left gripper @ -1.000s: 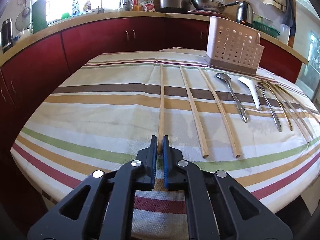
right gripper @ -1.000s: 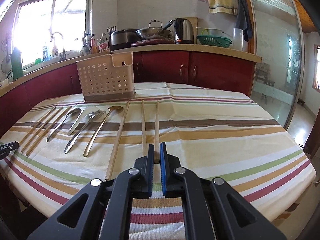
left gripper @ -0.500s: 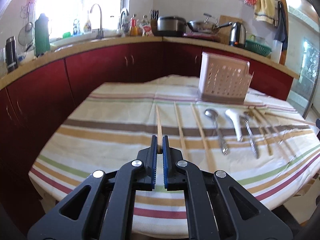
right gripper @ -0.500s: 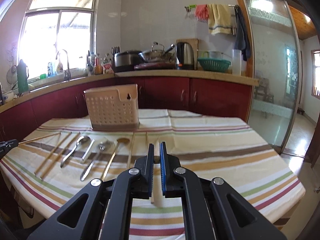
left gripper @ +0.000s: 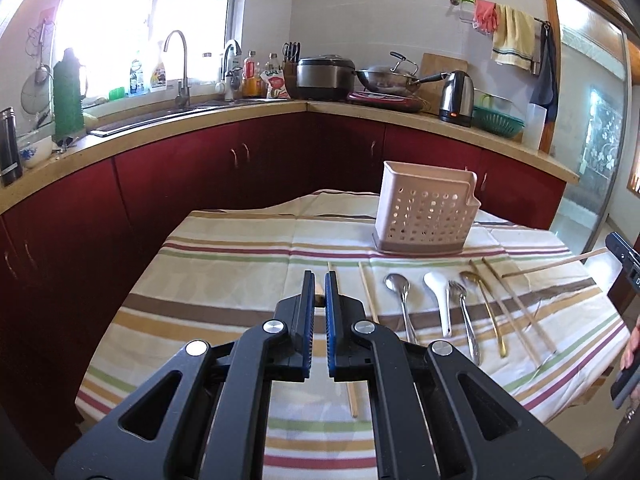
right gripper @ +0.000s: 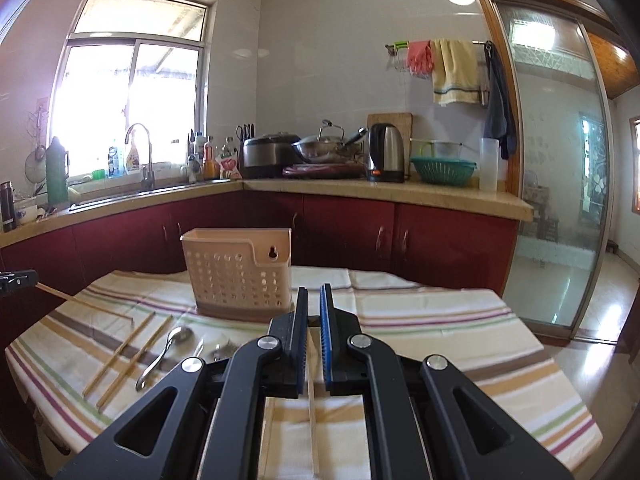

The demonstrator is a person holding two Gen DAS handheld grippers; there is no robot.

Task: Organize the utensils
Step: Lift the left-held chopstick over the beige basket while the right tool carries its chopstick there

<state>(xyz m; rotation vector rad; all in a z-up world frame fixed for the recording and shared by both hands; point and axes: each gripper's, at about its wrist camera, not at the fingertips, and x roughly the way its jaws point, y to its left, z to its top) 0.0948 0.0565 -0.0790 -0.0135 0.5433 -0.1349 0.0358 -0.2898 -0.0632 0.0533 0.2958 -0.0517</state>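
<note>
My left gripper [left gripper: 319, 285] is shut on a wooden chopstick [left gripper: 319, 293] and holds it above the striped table; the same chopstick shows in the right wrist view [right gripper: 86, 302], slanting down from the left edge. My right gripper [right gripper: 314, 300] is shut on another chopstick [right gripper: 312, 420], also seen at the right in the left wrist view [left gripper: 556, 265]. A pink perforated utensil basket [left gripper: 424, 214] stands upright at the table's far side [right gripper: 238, 276]. Chopsticks [left gripper: 367, 296], a steel spoon [left gripper: 400, 292], a white spoon [left gripper: 438, 290], a fork [left gripper: 464, 312] and a gold spoon [left gripper: 486, 304] lie in a row.
The table carries a striped cloth [left gripper: 240, 264]. Red cabinets with a worktop [left gripper: 240, 112] run behind it, with sink, rice cooker, wok and kettle [left gripper: 456, 98]. A glass sliding door [right gripper: 552, 168] is at the right. A hand [left gripper: 632, 344] shows at the right edge.
Both grippers have risen and pulled back from the table, each lifting its chopstick. The table and basket now look lower and further off.
</note>
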